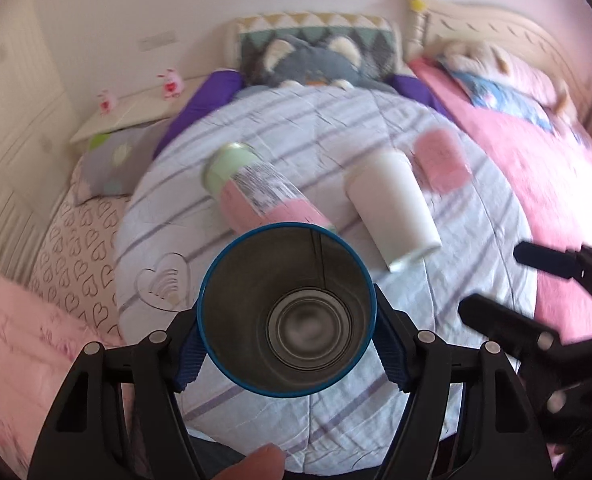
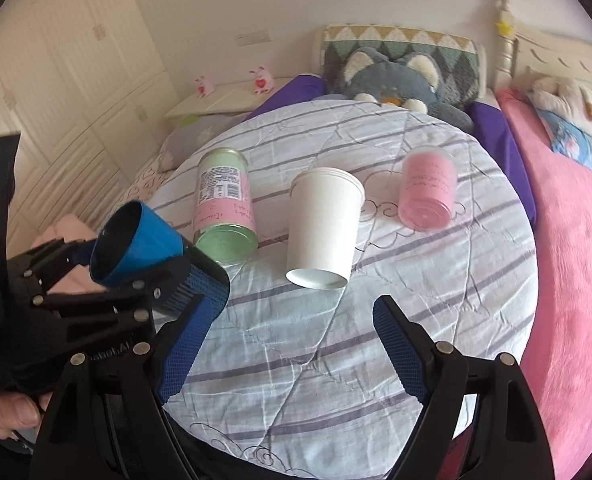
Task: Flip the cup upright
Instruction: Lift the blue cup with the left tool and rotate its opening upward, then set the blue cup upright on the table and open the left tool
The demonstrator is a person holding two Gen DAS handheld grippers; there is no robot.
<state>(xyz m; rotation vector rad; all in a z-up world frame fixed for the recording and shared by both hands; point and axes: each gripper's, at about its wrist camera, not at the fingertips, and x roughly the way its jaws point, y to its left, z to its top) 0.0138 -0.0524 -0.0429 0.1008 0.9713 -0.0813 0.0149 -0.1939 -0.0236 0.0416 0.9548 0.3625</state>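
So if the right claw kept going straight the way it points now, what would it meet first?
Most likely the white paper cup, lying on its side on the striped quilt just ahead of the open right claw; depth is uncertain.

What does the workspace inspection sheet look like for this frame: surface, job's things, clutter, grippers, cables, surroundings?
Surface: striped quilt spread over a bed, wrinkled.
Job's things: blue cup held off the quilt in the left gripper, tilted, its open mouth toward the left wrist camera; metal inside.
Clutter: white paper cup, pink-and-green jar and small pink cup, all lying on their sides on the quilt, apart from each other.
Grippers: left shut on the blue cup; right gripper open, holding nothing, above the quilt.
Cables: nothing seen.
Surroundings: grey cat plush against a patterned pillow, pink blanket, white wardrobe.
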